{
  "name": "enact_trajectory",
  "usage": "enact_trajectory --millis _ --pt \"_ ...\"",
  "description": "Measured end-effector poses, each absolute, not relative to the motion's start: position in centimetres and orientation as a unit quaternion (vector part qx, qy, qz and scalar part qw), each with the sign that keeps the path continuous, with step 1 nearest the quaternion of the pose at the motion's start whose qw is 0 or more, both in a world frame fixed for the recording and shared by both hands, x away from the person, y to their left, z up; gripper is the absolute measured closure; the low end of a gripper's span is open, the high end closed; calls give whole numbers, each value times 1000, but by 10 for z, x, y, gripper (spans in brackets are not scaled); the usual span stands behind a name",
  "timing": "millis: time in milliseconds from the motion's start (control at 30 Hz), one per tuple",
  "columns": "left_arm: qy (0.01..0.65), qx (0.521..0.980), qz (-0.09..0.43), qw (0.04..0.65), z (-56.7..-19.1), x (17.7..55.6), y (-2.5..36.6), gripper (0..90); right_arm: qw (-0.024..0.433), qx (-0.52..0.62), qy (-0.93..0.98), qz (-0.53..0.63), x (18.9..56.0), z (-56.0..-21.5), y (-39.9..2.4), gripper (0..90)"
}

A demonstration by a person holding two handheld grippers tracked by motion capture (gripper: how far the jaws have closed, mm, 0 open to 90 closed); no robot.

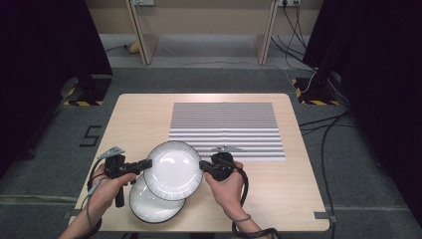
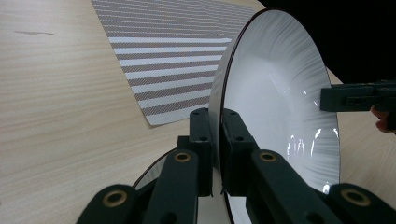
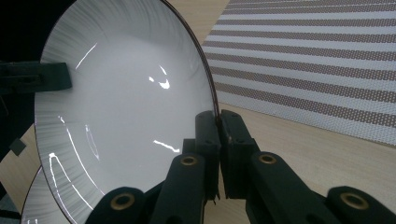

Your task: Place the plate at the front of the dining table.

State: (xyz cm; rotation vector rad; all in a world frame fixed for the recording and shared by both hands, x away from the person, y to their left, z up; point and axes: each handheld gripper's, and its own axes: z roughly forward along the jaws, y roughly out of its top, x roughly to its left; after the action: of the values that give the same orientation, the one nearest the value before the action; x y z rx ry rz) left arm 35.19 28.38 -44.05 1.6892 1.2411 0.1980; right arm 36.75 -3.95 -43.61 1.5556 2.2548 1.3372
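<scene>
A white plate (image 1: 173,170) with a thin dark rim is held over the table's near edge, gripped on opposite sides. My left gripper (image 1: 148,163) is shut on its left rim and my right gripper (image 1: 203,165) on its right rim. In the left gripper view the jaws (image 2: 217,119) pinch the rim of the plate (image 2: 280,102), and the other gripper (image 2: 355,95) clamps the far side. The right gripper view has its jaws (image 3: 218,119) closed on the plate (image 3: 126,107) edge. A second matching plate (image 1: 152,204) lies on the table, partly under the held one.
A grey-and-white striped placemat (image 1: 226,130) lies on the wooden table (image 1: 139,119) just beyond the plates. Black curtains, stands and cables flank the table on the floor at both sides.
</scene>
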Motion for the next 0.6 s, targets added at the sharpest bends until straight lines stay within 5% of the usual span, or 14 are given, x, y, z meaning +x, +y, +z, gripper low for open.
enact_trajectory --millis 600 --pt "497 703 86 501 -430 368 268 841 65 516 730 444 374 -429 -55 873"
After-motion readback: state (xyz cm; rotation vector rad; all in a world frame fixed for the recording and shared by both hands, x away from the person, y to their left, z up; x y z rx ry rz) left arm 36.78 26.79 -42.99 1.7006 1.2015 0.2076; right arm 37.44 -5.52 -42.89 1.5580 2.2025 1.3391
